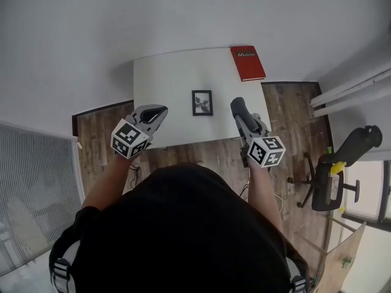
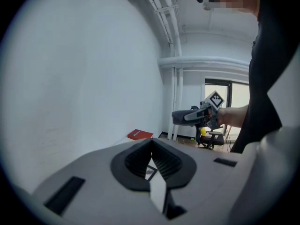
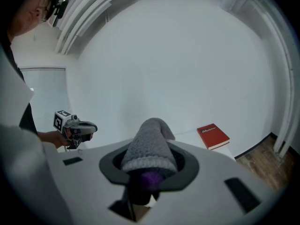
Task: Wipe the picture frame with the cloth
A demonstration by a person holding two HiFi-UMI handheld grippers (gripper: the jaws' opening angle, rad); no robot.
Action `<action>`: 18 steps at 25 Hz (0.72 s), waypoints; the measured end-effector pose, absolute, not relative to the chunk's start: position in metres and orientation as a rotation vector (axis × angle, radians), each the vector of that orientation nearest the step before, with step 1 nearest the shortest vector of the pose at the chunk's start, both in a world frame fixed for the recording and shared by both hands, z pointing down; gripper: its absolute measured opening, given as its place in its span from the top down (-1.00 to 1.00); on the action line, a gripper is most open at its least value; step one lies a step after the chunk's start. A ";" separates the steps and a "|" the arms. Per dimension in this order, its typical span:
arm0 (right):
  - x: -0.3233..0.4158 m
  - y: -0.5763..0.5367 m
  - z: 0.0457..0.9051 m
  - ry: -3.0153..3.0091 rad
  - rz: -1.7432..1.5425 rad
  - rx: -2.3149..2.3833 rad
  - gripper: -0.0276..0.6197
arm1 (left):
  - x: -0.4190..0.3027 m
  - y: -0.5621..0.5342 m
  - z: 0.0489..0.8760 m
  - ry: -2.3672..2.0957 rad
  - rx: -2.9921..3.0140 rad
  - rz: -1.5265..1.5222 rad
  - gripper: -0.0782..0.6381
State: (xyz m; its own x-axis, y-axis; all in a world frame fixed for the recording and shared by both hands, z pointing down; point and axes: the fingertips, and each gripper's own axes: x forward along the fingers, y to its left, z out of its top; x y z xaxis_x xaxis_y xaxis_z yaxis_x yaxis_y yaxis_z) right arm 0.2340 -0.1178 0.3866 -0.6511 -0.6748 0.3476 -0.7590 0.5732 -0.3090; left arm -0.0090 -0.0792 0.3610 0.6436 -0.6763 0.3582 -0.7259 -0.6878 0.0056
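Holds grey cloth clamped in right gripper, nothing in closed left gripper. Hovers short of picture frame, flat mid-table, seemingly untouched. Still to do: lower cloth onto frame, wipe.

place: office-like room | evidence: white surface against bare white wall; swivel chair on wood-plank floor; red book

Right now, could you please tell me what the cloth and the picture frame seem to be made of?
The cloth looks like grey fleece or knit: fuzzy, matte nap, soft rounded fold. The picture frame has a thin, dark, matte border, wood or plastic; too small to tell which.
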 end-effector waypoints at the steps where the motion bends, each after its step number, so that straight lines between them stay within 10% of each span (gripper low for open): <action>1: 0.236 -0.120 0.388 -2.617 0.652 1.196 0.61 | -0.006 -0.080 0.362 -1.168 2.706 0.504 0.75; 18: 0.291 -0.132 0.412 -2.591 0.700 1.150 0.61 | 0.058 -0.094 0.375 -1.107 2.701 0.545 0.75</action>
State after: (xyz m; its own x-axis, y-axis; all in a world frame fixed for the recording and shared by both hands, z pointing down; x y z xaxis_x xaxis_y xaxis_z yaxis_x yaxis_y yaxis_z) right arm 0.2910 -0.1322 0.4125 -0.6691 -0.6378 0.3815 -0.7431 0.5801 -0.3335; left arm 0.0582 -0.0939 0.3753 0.6572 -0.6418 0.3951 -0.7047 -0.7092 0.0201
